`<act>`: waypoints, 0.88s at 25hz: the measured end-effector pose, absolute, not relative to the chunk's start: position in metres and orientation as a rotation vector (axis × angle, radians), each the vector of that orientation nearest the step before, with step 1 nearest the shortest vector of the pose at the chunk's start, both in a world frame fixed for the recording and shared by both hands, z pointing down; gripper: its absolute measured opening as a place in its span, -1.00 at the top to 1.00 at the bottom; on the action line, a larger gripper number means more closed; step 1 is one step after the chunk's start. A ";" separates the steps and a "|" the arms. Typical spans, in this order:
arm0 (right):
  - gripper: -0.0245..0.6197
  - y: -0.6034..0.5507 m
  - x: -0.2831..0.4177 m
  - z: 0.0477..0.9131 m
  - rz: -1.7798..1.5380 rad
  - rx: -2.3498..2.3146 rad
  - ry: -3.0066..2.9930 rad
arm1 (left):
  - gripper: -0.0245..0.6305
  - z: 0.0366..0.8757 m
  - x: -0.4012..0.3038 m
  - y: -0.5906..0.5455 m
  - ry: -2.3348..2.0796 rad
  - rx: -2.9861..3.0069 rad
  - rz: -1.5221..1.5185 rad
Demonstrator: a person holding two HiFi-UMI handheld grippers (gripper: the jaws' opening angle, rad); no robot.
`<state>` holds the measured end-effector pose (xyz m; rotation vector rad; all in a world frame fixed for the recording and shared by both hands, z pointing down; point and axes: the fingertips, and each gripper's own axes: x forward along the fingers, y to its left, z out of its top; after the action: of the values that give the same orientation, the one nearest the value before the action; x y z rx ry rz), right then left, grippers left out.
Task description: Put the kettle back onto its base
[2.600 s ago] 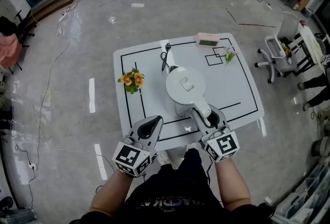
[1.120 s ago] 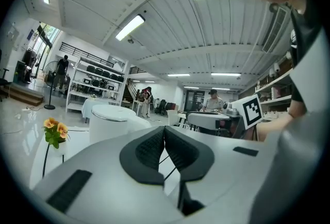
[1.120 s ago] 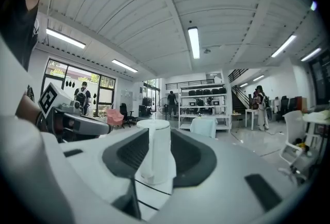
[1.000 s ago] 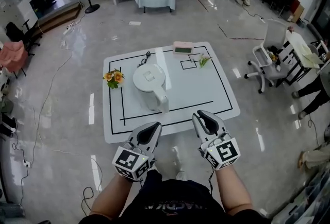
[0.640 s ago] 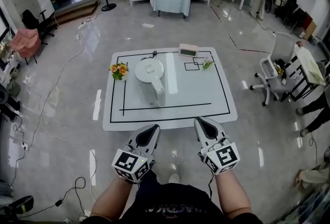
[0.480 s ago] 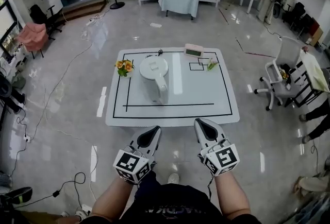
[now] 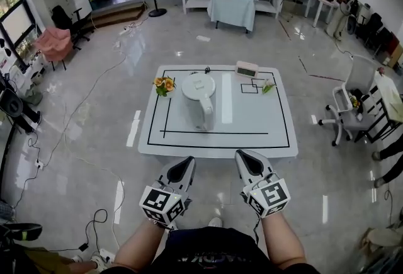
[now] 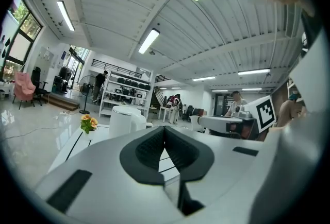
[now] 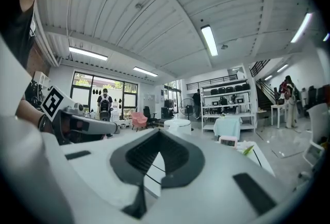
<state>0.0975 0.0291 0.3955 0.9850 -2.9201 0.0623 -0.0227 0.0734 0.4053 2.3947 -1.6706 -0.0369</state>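
kettle [image 7: 199, 93]: smooth white plastic | desk [image 7: 264, 134]: matt white top | floor [image 7: 88, 140]: grey, very shiny | left gripper [image 7: 187, 162], right gripper [image 7: 242, 157]: smooth white plastic, jaws black and bumpy inside

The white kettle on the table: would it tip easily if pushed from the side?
Probably stiff: the kettle looks hard-shelled. It stands upright and fairly tall, so a high push might tip it. Water inside, if any, is hidden.
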 end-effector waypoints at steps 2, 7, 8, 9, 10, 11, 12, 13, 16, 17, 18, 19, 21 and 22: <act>0.92 0.030 0.093 0.395 0.066 0.987 -2.921 | 0.91 0.401 -0.027 0.075 -1.673 2.405 -0.034; 0.92 0.030 0.077 0.393 0.083 0.987 -2.938 | 0.91 0.392 -0.042 0.083 -1.697 2.417 -0.015; 0.92 0.031 0.074 0.393 0.087 0.985 -2.940 | 0.91 0.392 -0.045 0.085 -1.702 2.415 -0.010; 0.92 0.032 0.072 0.393 0.089 0.985 -2.941 | 0.91 0.392 -0.048 0.087 -1.706 2.413 -0.005; 0.92 0.032 0.070 0.393 0.090 0.986 -2.942 | 0.92 0.392 -0.050 0.089 -1.708 2.409 0.001; 0.92 0.032 0.070 0.394 0.092 0.986 -2.943 | 0.91 0.394 -0.052 0.089 -1.710 2.405 0.005; 0.92 0.031 0.069 0.395 0.095 0.986 -2.945 | 0.91 0.395 -0.053 0.089 -1.712 2.401 0.007; 0.92 0.031 0.069 0.396 0.097 0.984 -2.945 | 0.91 0.397 -0.053 0.089 -1.712 2.399 0.007; 0.92 0.031 0.071 0.400 0.106 0.986 -2.940 | 0.91 0.400 -0.051 0.088 -1.702 2.396 0.003; 0.92 0.032 0.072 0.400 0.109 0.988 -2.938 | 0.92 0.401 -0.049 0.088 -1.698 2.396 0.002; 0.92 0.032 0.073 0.401 0.109 0.988 -2.937 | 0.91 0.402 -0.047 0.088 -1.694 2.395 0.000; 0.92 0.033 0.075 0.400 0.108 0.988 -2.936 | 0.91 0.402 -0.045 0.088 -1.692 2.394 -0.001; 0.92 0.034 0.078 0.401 0.110 0.990 -2.933 | 0.91 0.403 -0.042 0.089 -1.689 2.390 -0.003; 0.92 0.034 0.080 0.402 0.114 0.993 -2.931 | 0.91 0.404 -0.040 0.089 -1.688 2.388 -0.005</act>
<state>0.0803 0.0341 0.4022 0.9927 -2.9315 0.1138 -0.0405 0.0888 0.4038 2.3881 -1.6881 -0.0052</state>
